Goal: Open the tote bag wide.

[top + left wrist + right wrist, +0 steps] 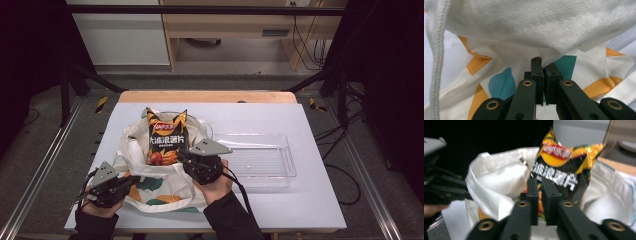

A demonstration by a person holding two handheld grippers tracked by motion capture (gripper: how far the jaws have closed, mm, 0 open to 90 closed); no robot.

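Observation:
A black and orange chip bag [165, 137] stands upright in the mouth of a white tote bag [150, 192] with teal and orange shapes, at the table's left middle. My left gripper [134, 181] is at the tote's near left side. In the left gripper view its jaws [544, 66] are shut on a fold of the tote's cloth [536, 25]. My right gripper [181, 156] reaches in from the right to the chip bag's lower right corner. Its jaws [540, 183] stand almost together on the lower part of the chip bag [559, 162], with the tote's rim [496, 182] beside them.
An empty clear plastic tray [287, 150] lies just right of the tote, close behind my right hand. The white table top [310, 200] ends in a wooden strip at the far edge. Dark frame posts stand at both far corners.

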